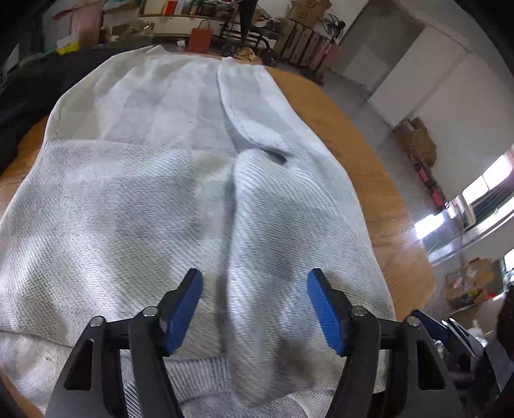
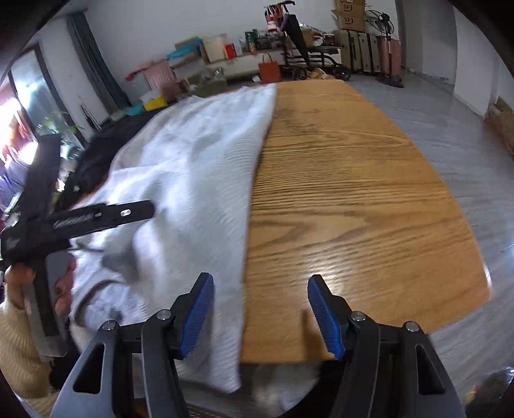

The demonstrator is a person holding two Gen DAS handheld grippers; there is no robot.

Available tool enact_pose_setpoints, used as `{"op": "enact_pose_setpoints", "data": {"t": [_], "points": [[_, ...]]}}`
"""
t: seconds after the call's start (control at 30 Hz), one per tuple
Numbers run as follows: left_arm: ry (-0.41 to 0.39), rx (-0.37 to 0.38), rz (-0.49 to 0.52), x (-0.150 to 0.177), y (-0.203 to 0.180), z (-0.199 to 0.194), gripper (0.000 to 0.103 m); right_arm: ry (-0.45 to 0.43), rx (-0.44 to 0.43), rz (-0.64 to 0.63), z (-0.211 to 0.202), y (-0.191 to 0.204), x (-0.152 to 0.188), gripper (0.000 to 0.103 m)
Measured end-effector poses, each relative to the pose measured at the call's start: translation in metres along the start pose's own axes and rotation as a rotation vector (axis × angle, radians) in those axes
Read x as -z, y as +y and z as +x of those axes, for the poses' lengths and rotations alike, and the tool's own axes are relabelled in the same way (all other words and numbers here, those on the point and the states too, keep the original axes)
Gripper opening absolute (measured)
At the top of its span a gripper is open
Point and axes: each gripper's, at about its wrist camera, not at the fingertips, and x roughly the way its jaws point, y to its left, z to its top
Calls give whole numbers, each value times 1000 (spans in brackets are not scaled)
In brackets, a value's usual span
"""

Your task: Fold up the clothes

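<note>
Lying flat across the wooden surface (image 2: pixel 353 193), the pale grey-white knitted garment (image 1: pixel 154 193) covers the left part of the surface as seen in the right wrist view, with bare wood to its right. In the left wrist view the garment fills most of the frame; one long section (image 1: pixel 257 106) is folded over the body and forms a raised ridge running toward the camera. A ribbed hem (image 1: pixel 199 376) lies at the near edge, below the fingers. A dark fabric item (image 1: pixel 29 90) lies beside the garment on its far left.

Left gripper (image 1: pixel 254 310): the blue-padded fingers (image 1: pixel 183 316) are spread, one on each side of the folded ridge. The pads are not seen pressing on the cloth, and no fabric is pinched between them.

Right gripper (image 2: pixel 260 313): the fingers (image 2: pixel 197 316) are spread and hold nothing. The left finger hangs over the edge of the garment (image 2: pixel 199 180); the right finger (image 2: pixel 324 316) hangs over bare wood. The straight right edge of the garment runs between the two fingers.

In the right wrist view, a hand (image 2: pixel 19 279) in a cream knitted sleeve (image 2: pixel 19 347) grips the black body of the other gripper at the left border, over the garment.

Cardboard boxes (image 2: pixel 348 16), an orange bag (image 2: pixel 270 71) and a standing fan (image 2: pixel 382 22) stand along the far wall.
</note>
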Motion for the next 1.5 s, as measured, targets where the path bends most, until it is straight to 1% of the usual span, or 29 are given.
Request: {"op": "enact_pose_setpoints", "data": {"t": [0.03, 0.07, 0.1, 0.13, 0.17, 0.23, 0.33, 0.37, 0.4, 0.47, 0.5, 0.53, 0.6, 0.63, 0.7, 0.73, 0.8, 0.87, 0.9, 0.93, 0.97, 1.0, 1.07, 1.1, 1.17, 1.23, 1.33, 1.43, 1.5], "points": [[0, -14, 8, 1, -5, 1, 42, -7, -2, 1, -1, 3, 3, 66], [-4, -10, -2, 2, -8, 1, 28, -16, -7, -8, -5, 7, 8, 66], [-12, -13, -18, 2, -9, -1, 23, -20, -17, -14, -6, 10, 10, 66], [-24, -35, -28, 2, -11, -4, 12, -22, -28, -20, -7, 13, 13, 66], [-34, -39, -34, 1, -11, -8, 10, -24, -38, -25, -7, 17, 15, 66], [-54, -17, -46, 2, -10, -18, 9, -13, -55, -41, -7, 22, 20, 66], [-119, 33, -12, 11, -11, -50, 8, -12, -65, -65, -11, 29, 24, 66], [-121, 29, -7, 13, -10, -51, 8, -16, -69, -70, -12, 30, 23, 66], [-120, 21, -4, 14, -8, -51, 8, -20, -73, -74, -13, 32, 23, 66], [-60, -55, -54, 13, 10, -27, 8, -24, -62, -88, -11, 36, 21, 66], [-37, -60, -81, 17, 18, -20, 8, -23, -53, -95, -10, 39, 20, 66], [-21, -45, -106, 20, 25, -14, 9, -20, -43, -102, -9, 42, 19, 66], [-44, -38, -89, 24, 26, -17, 9, -21, -27, -132, -9, 49, 21, 66], [-45, -50, -69, 24, 23, -18, 9, -21, -19, -148, -9, 52, 22, 66], [-37, -64, -48, 23, 21, -16, 13, -3, -12, -171, -7, 57, 23, 69], [-36, -42, -66, 24, 25, -20, 14, 7, -8, -183, -5, 59, 23, 69], [-34, 2, -101, 25, 34, -28, 27, 14, 5, -209, -2, 65, 21, 69], [-33, 47, -136, 26, 43, -37, 50, 5, 2, -229, -3, 70, 19, 70], [-49, 71, -156, 27, 51, -46, 55, 0, 1, -239, -3, 73, 18, 71], [-82, 82, -167, 29, 61, -60, 63, -1, 1, -244, -4, 74, 17, 71], [-112, 63, -170, 29, 70, -70, 68, -2, 2, -249, -4, 75, 15, 72], [-146, 21, -172, 28, 81, -80, 69, -4, 4, -249, -4, 73, 13, 72], [-216, -111, -183, 28, 108, -101, 71, -11, 2, -224, -5, 66, 7, 73], [-229, -167, -197, 25, 124, -104, 71, -13, 0, -204, -5, 60, 4, 74], [-220, -264, -255, 24, 162, -108, 71, -5, -8, -135, -3, 43, -1, 74], [-197, -281, -332, 35, 187, -112, 71, 3, -14, -74, 0, 28, -4, 74], [-164, -233, -439, 45, 221, -107, 71, 35, -38, 0, 7, 9, -1, 74], [-152, -208, -479, 51, 223, -104, 71, 70, -46, 32, 15, -1, 5, 74], [-138, -187, -474, 51, 218, -104, 71, 82, -43, 35, 18, -1, 7, 74]]}}
